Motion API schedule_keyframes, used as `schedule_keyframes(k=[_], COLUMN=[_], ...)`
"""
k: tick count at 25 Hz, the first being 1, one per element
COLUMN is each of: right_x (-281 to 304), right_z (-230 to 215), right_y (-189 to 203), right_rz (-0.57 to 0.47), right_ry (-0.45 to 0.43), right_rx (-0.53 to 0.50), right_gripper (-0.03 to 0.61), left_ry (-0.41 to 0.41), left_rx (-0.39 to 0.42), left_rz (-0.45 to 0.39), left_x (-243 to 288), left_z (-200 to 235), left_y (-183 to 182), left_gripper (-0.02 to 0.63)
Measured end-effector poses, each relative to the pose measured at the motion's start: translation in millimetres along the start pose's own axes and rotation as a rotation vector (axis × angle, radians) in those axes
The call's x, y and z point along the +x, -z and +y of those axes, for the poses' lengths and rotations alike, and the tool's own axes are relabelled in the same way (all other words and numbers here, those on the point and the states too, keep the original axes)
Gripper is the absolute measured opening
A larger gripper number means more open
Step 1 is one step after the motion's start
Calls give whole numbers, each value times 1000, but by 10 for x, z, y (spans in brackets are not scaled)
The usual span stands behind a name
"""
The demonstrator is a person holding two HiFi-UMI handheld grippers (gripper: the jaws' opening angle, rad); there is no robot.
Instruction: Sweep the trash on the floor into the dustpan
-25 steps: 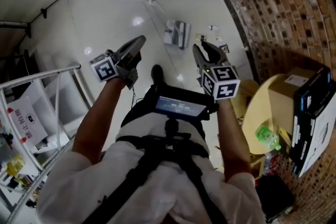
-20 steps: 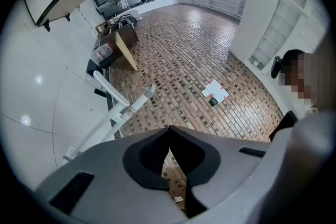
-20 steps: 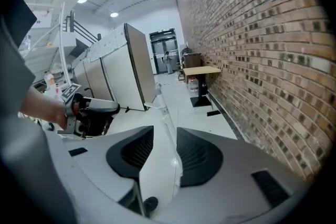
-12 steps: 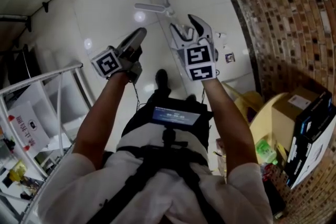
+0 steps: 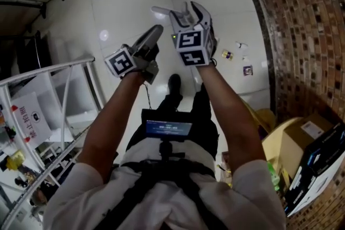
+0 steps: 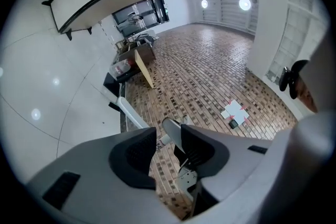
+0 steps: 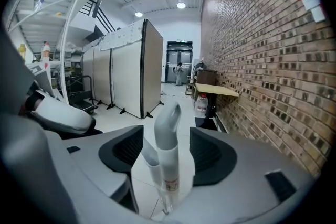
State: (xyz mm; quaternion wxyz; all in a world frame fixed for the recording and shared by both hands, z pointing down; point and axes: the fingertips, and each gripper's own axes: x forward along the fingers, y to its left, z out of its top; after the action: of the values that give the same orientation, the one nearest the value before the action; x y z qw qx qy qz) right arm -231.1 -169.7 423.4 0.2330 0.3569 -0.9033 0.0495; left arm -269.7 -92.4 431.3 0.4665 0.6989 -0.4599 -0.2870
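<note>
Two grey-white upright handles [image 7: 169, 128] stand side by side between the jaws of my right gripper [image 7: 164, 134]. Those jaws are opening and the pads stand clear of the handles. In the head view the right gripper [image 5: 190, 8] sits over the handle top [image 5: 161, 9] and hides the dustpan body. My left gripper [image 5: 155, 30] hangs just left of it and lower; its jaws are opening, with nothing pressed between them. A handle's grey tip [image 6: 170, 130] shows in the gap of the left gripper [image 6: 165, 136]. Small trash pieces [image 5: 227, 54] lie on the white floor near the wall.
A brick wall [image 5: 302, 19] runs down the right side. Below it stand a yellow table [image 5: 268, 129] and a cardboard box [image 5: 302, 137]. A white metal rack [image 5: 59, 94] fills the lower left. The person's shoe [image 5: 174, 83] is under the grippers.
Both grippers moved up the picture toward the handles. The right one swung left, and its jaws widened and came round the handles. The left jaws went from shut to partly open.
</note>
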Motion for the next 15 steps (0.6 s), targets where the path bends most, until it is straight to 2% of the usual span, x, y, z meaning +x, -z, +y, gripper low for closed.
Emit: schedule_keyframes(k=[6,10,13,15], right_x=[242,108,-60,-151], right_z=[-99,-328,-589,-772], right_y=[12,-24,128,347], right_rz=[18,16,54,102], right_ry=[20,73,120,141], right_rx=[-13,-110,-145,-123], right_gripper=[260,95,66,66], left_ry=[1,15,34,45], left_rx=[-22,-42,-54,-56], left_rz=[31,55,66,75], left_x=[202,288,349,405], left_z=[12,27,37,45], left_y=[70,116,119,106], left_gripper=[141,147,165,209])
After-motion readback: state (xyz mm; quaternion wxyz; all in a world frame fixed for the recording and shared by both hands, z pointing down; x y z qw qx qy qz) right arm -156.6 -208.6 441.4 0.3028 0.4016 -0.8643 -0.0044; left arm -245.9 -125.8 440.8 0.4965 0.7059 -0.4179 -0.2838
